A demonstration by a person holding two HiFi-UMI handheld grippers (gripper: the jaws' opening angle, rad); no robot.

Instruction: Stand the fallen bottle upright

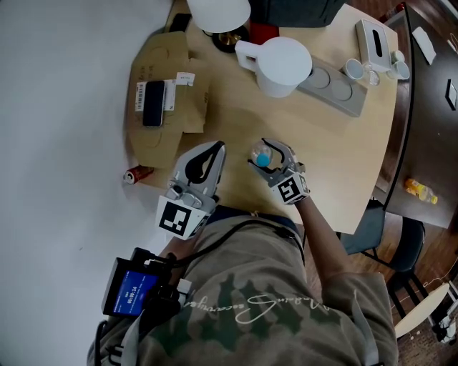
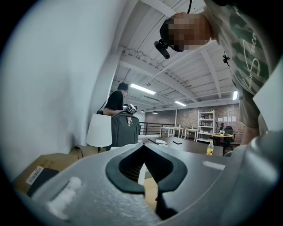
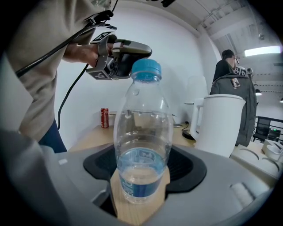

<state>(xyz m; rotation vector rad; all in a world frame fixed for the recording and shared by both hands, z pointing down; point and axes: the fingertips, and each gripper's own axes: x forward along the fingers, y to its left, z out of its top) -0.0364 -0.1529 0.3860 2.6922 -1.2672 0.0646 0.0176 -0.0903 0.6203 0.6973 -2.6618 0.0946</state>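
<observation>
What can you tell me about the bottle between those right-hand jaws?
The bottle is clear plastic with a blue screw cap and a blue label low on its body, and holds only a little water. It stands upright over the wooden table, between the jaws of the right gripper, whose pads seem to press its lower sides. Whether its base rests on the table is unclear.

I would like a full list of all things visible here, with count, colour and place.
bottle: 1, clear with blue cap, upright between right tongs' jaws
kettle: 1, white, table's far side
can: 1, red, table's left edge
cardboard box: 1, brown, left by wall
lamp: 1, white, far edge
drink bottle: 1, yellow, dark table at right
table: 1, light wood
left tongs: 1, grey, shut, empty
right tongs: 1, grey, gripping the bottle
</observation>
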